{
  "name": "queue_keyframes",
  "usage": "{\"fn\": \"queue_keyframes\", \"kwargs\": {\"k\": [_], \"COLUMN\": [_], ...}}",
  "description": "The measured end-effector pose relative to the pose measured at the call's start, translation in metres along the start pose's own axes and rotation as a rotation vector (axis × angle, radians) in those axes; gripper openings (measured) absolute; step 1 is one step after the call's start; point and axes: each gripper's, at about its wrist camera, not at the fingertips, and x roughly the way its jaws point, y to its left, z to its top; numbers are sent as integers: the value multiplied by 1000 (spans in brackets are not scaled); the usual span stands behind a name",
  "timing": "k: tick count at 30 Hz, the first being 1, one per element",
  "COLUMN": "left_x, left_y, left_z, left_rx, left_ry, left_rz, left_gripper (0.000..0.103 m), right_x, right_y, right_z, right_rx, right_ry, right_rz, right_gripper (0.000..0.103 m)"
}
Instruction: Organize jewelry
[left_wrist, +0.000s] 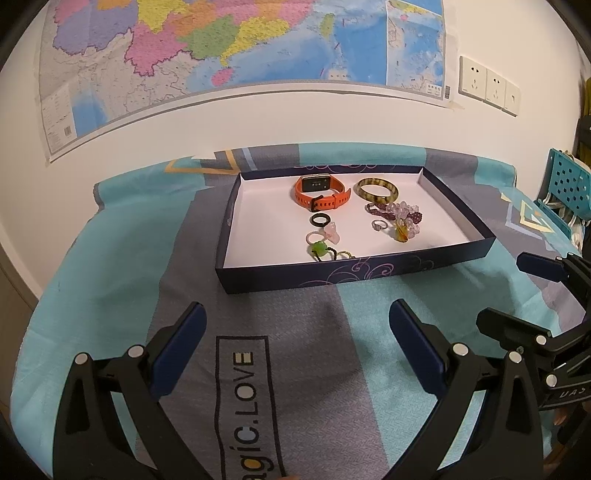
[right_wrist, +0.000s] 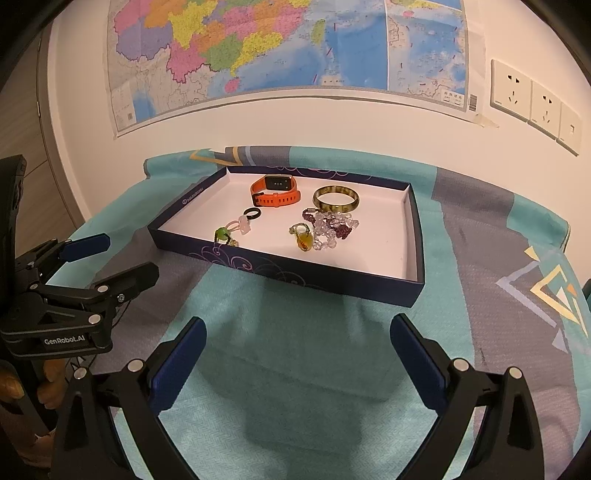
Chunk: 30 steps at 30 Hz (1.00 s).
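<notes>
A dark blue box lid (left_wrist: 280, 284) (right_wrist: 332, 286) with a white inside lies on the cloth-covered table. In it lie an orange watch (left_wrist: 322, 192) (right_wrist: 275, 192), an amber-green bangle (left_wrist: 377, 190) (right_wrist: 336, 198), a black ring (left_wrist: 319, 220) (right_wrist: 253, 213), a purple and clear bead bracelet (left_wrist: 400, 214) (right_wrist: 332, 227), a small silver ring (left_wrist: 378, 224), an amber pendant (left_wrist: 400, 233) (right_wrist: 303, 242) and a green-bead cord with a pink charm (left_wrist: 319, 248) (right_wrist: 225, 234). My left gripper (left_wrist: 297, 325) and right gripper (right_wrist: 297, 339) are open and empty, in front of the box.
A teal and grey cloth (left_wrist: 240, 369) (right_wrist: 498, 295) covers the table. A wall with a map (left_wrist: 221, 55) and sockets (right_wrist: 532, 103) stands close behind. A teal perforated chair (left_wrist: 565, 181) is at the right. The left gripper also shows at the right view's left edge (right_wrist: 85, 280).
</notes>
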Motion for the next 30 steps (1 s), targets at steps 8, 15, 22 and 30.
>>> {"fn": "queue_keyframes", "kwargs": {"k": [8, 15, 22, 30], "left_x": [0, 0, 0, 1], "left_y": [0, -1, -2, -2], "left_z": [0, 0, -1, 0], "left_rx": [0, -1, 3, 3], "left_ry": [2, 2, 2, 6], "left_rz": [-8, -8, -7, -9], "left_gripper": [97, 97, 97, 97], "right_x": [0, 1, 0, 1], "right_y": [-1, 0, 0, -1], "right_z": [-1, -1, 0, 1], "right_rx": [6, 9, 10, 9], "right_ry": [0, -1, 0, -1], "right_rz": [4, 5, 4, 6], "right_gripper": [96, 96, 96, 96]}}
